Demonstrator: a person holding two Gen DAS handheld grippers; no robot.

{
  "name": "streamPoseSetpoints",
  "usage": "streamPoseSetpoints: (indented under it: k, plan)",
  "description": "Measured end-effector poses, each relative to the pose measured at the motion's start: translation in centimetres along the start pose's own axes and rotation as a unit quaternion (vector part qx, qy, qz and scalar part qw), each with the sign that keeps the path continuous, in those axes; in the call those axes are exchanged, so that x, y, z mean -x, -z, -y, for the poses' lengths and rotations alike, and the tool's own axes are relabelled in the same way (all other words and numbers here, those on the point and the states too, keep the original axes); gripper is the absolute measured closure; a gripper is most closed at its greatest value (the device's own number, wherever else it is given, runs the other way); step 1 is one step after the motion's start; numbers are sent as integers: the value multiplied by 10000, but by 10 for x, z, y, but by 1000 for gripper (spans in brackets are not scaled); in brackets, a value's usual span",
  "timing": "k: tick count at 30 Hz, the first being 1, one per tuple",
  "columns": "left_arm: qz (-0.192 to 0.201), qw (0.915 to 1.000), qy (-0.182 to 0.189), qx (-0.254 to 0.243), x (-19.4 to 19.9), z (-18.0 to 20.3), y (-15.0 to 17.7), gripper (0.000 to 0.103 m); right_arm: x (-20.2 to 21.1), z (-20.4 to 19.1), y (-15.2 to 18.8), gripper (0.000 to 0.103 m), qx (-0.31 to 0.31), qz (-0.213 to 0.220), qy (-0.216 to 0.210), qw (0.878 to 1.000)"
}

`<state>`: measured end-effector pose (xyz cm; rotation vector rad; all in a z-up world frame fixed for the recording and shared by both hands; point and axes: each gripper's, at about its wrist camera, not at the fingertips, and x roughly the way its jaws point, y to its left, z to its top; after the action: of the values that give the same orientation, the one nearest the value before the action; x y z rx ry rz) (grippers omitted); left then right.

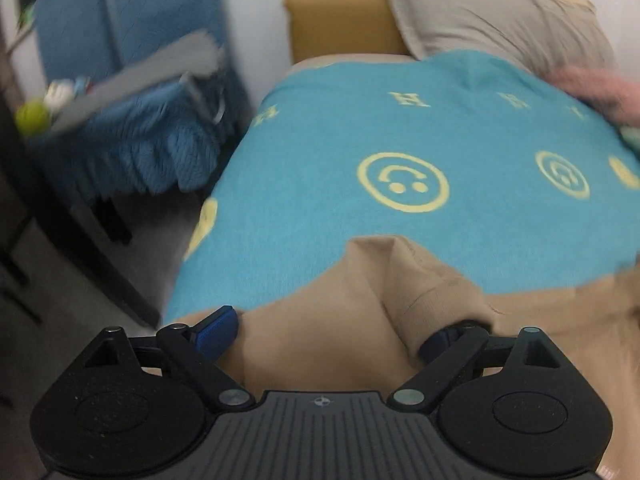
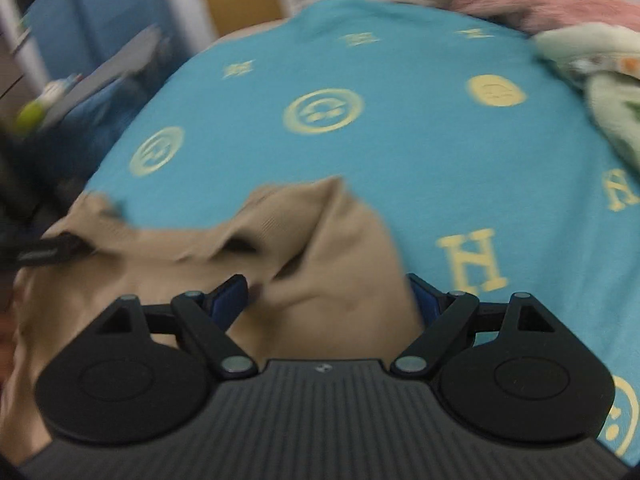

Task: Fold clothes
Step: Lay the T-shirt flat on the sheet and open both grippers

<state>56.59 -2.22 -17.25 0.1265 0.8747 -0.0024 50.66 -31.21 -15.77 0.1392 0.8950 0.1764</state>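
A tan garment (image 1: pixel 340 320) lies rumpled on the near part of a turquoise bed cover (image 1: pixel 400 140) printed with yellow smileys and letters. In the left wrist view my left gripper (image 1: pixel 328 338) points down at it with its blue pads (image 1: pixel 216 336) wide apart. Tan cloth lies between them, and a fold drapes over the right pad. The right wrist view shows the same garment (image 2: pixel 320 280) filling the gap of my right gripper (image 2: pixel 328 300), which also stands wide. A dark finger (image 2: pixel 48 252) rests on the garment's left end. Both views are motion-blurred.
A grey pillow (image 1: pixel 480 12) and a mustard headboard (image 1: pixel 340 16) stand at the far end of the bed. Pink cloth (image 2: pixel 560 0) and mint-green cloth (image 2: pixel 600 80) lie at the far right. Left of the bed are dark floor and a blue knitted throw (image 1: pixel 160 148).
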Motion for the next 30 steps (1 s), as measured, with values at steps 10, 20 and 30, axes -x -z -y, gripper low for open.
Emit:
streamPoseSetpoints:
  k: [10, 20, 30]
  plan:
    - [756, 9919, 910, 456, 139, -26, 60, 2, 137, -47, 51, 18, -130, 1210, -141, 9925]
    - [1976, 9720, 1151, 541, 340, -28, 196, 2, 315, -95, 153, 18, -223, 2082, -133, 9777]
    - [2243, 9646, 1173, 736, 432, -38, 276, 2, 383, -96, 242, 18, -545, 2592, -214, 9640]
